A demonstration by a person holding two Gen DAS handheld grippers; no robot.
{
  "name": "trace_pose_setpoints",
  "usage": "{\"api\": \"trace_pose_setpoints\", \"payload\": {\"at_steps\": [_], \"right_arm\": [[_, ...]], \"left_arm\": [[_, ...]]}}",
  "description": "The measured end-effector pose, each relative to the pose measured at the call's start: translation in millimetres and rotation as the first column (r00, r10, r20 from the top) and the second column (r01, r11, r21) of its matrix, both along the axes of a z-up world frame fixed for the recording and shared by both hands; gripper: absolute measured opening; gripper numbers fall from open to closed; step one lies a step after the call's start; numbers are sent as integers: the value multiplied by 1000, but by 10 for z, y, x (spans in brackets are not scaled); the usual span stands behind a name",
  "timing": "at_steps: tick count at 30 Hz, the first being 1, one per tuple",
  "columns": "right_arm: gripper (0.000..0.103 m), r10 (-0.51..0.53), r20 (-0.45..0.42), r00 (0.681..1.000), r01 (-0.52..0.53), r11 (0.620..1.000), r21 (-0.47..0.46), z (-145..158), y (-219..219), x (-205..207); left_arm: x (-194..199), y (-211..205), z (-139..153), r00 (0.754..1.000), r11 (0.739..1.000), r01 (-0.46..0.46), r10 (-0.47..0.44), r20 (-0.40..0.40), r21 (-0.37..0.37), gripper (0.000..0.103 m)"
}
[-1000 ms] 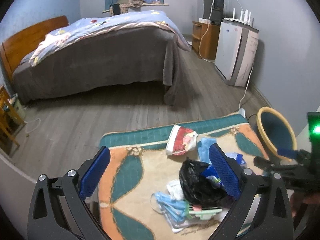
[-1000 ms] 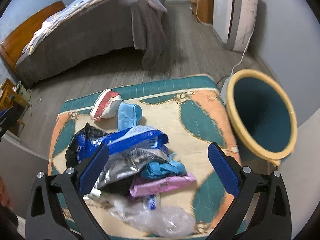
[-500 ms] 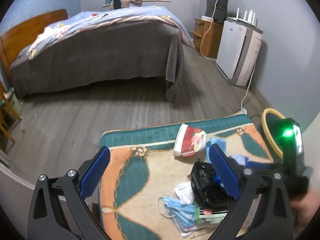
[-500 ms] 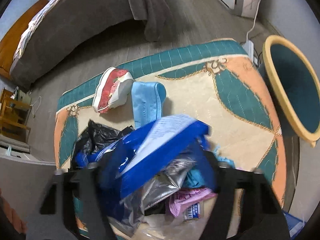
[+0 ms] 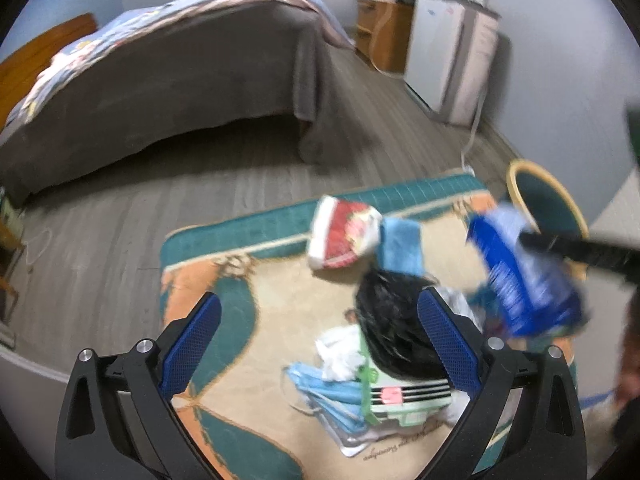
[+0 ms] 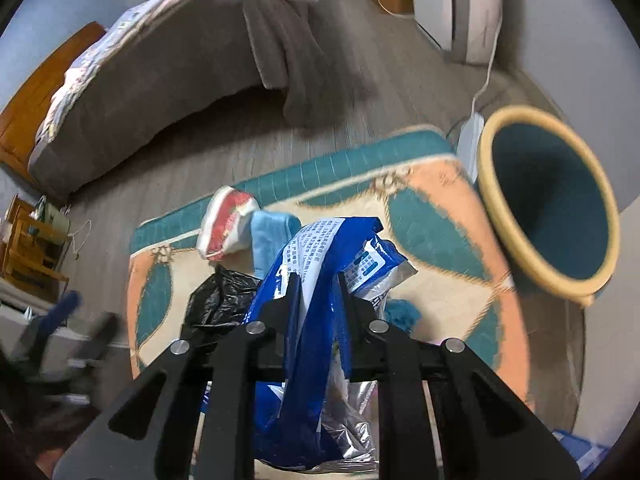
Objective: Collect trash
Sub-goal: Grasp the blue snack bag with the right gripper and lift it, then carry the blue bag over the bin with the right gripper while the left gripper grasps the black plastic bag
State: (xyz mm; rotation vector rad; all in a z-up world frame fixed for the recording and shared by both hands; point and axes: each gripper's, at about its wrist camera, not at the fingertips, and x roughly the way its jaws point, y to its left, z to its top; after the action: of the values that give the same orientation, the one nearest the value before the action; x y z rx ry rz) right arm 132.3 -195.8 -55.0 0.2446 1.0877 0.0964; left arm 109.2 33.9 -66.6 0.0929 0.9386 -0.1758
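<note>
— Judging by how the litter lies, how far along is the collecting?

— Barely begun, I'd say. The right gripper (image 6: 314, 296) has its jaws clenched on a blue foil wrapper (image 6: 320, 280), which hangs in the air above the rug (image 6: 440, 240), clear of the heap. The bin (image 6: 548, 200) stands just off the rug's right edge, tilted so its mouth faces the camera, and what shows of its inside looks dark and empty.

— So nothing has gone in?

— Nothing that I can make out. The wrapper is between the pile and the bin, nearer the pile in the right wrist view.

— And the other gripper?

— The left gripper (image 5: 320, 340) hangs over the rug with its jaws spread wide and nothing between them.

— What is left on the rug?

— Most of it. A black plastic bag (image 5: 394, 320) sits in the middle, with a white crumpled tissue (image 5: 340, 350) and blue face masks (image 5: 328, 390) beside a green-and-white striped packet (image 5: 404, 398) in front of it. Farther back lie a red-and-white packet (image 5: 344, 236) and a light blue cloth (image 5: 400, 246), touching each other. More scraps lie under the lifted wrapper, too blurred to name.

— One piece in hand, then?

— Yes, and the rest is untouched.
</note>
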Motion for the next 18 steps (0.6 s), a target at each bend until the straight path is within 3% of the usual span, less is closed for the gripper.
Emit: {"api": "trace_pose_setpoints", "payload": {"at_steps": [4,8,10,12,13,15,18], "right_arm": [[16,35,67,997,-32,998,-45,212,-118,-70],[16,19,68,998,-20,1000,15,151,-222,-51],[16,28,69,997,-29,999,16,131,-239,-16],[16,37,80,996,-36,999,-17,127,-254,6],[16,37,82,996,-36,999,-15,128,-266,-8],[16,34,81,996,-34,999,-2,120,-291,5],[16,29,84,996,-30,999,11,128,-331,12]], "left_arm": [[9,-284,-229,997,997,70,-70,-36,15,97],[50,-495,-501,987,992,122,-119,-107,22,94],[86,-545,-606,981,991,131,-131,-144,-10,85],[123,-568,-685,975,991,124,-130,-181,-40,63],[135,-573,-717,973,992,117,-124,-195,-46,59],[140,-579,-726,975,993,112,-116,-192,-32,41],[120,-552,-602,986,994,103,-105,-127,-18,29]]}}
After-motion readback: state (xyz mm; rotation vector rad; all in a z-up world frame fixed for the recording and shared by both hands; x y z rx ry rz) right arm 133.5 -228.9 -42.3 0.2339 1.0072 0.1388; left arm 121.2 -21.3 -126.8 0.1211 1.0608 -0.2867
